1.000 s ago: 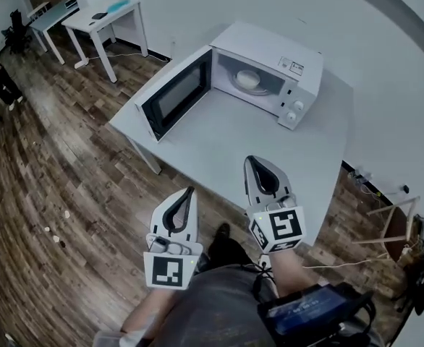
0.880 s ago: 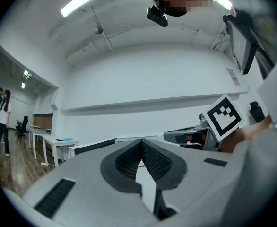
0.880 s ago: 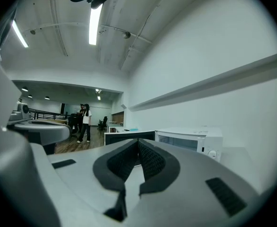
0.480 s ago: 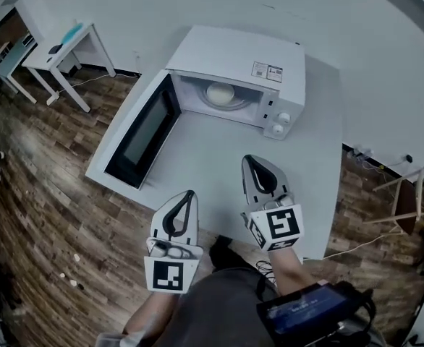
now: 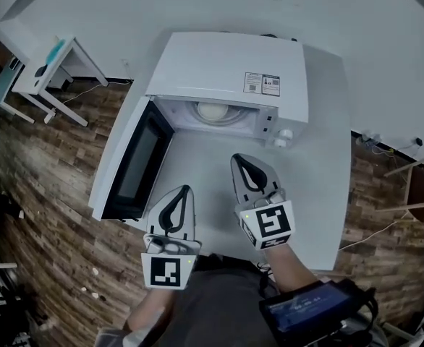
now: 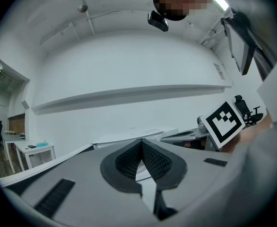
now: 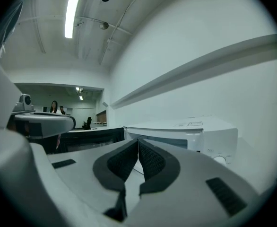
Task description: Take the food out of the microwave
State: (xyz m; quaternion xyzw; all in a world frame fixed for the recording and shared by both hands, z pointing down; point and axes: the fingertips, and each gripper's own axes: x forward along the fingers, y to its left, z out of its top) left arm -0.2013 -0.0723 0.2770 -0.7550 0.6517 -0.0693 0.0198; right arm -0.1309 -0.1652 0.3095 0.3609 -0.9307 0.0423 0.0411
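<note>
Head view: microwave [image 5: 230, 67] sits at the back of the white desk [image 5: 320, 165], door [image 5: 136, 161] swung fully open to the left. The food [image 5: 213, 111], a pale round lump on what looks like a dish, is inside the cavity, mid-floor. The left hand-held gripper [image 5: 185, 189] and right hand-held gripper [image 5: 234, 157] are both over the desk in front of the opening, well short of it. Left gripper view: jaws pressed together at the tips, nothing between them, the right one's marker cube [image 6: 225, 122] off to the side. Right gripper view: jaws also closed and empty, with the microwave [image 7: 195, 131] ahead and the door [image 7: 93, 137] to its left. My read: still on approach. Spread the jaws before crossing the door line, go in level, take the dish by its rim rather than pinching the food, and keep the left one clear of the door edge.
</note>
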